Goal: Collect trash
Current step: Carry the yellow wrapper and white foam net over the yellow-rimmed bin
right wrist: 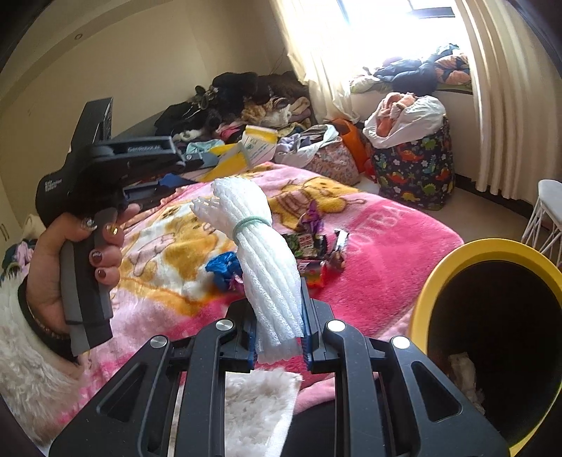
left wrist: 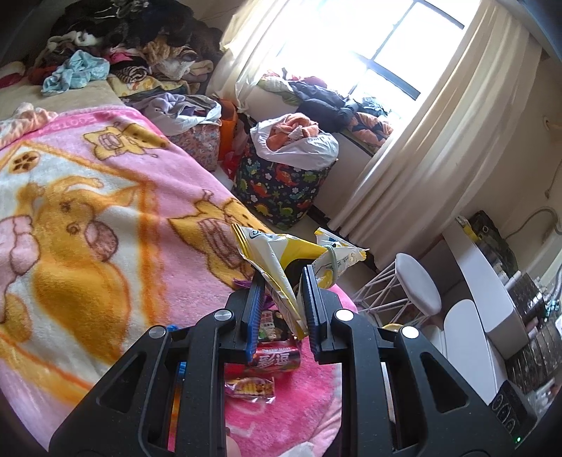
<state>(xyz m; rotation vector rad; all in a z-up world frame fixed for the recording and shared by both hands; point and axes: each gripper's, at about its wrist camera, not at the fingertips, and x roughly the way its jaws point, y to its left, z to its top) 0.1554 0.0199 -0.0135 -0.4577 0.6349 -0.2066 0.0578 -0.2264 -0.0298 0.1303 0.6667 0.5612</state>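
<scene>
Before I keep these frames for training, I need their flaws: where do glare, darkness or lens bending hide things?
Left wrist view: the bright window is blown out, and the white curtain bows with fisheye bending. Right wrist view: the same window washes out, and the inside of the yellow-rimmed black bin is nearly black.

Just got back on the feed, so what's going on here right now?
A person is clearing trash off a bed. The left tool is shut on a yellow and white snack bag; the right tool is shut on a banded bundle of white foam netting, beside the open yellow bin. Several wrappers lie on the pink blanket.
</scene>
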